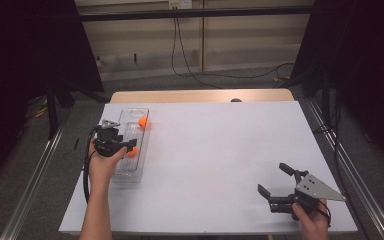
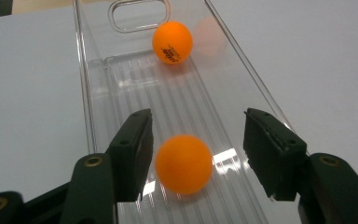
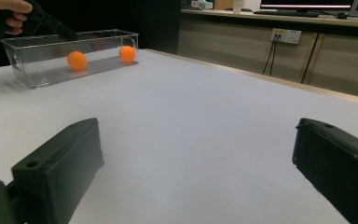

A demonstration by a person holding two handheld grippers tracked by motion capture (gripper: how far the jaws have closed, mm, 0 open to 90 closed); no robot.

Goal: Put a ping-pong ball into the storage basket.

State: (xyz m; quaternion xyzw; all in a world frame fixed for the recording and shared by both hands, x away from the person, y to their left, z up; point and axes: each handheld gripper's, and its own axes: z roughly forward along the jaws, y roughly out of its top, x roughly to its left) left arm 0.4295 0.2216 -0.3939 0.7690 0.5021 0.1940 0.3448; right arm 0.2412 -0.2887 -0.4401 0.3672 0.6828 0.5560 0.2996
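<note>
A clear plastic tray (image 1: 130,172) lies lengthwise at the table's left side. One orange ball (image 2: 183,163) rests on its ribbed floor, between the jaws of my left gripper (image 2: 198,119). The jaws stand a little wider than the ball, with a clear gap on the right side, so nothing is squeezed. A second orange ball (image 2: 172,42) sits at the tray's far end, near the handle cutout. In the high view my left gripper (image 1: 130,146) hangs over the tray's middle. My right gripper (image 1: 272,177) rests open and empty near the front right of the table.
The white table sheet (image 1: 220,150) stretches between the two hands. From the right gripper view the tray (image 3: 28,74) and both balls (image 3: 77,60) (image 3: 127,54) stand far off at the upper left. Cables and dark curtains lie beyond the table.
</note>
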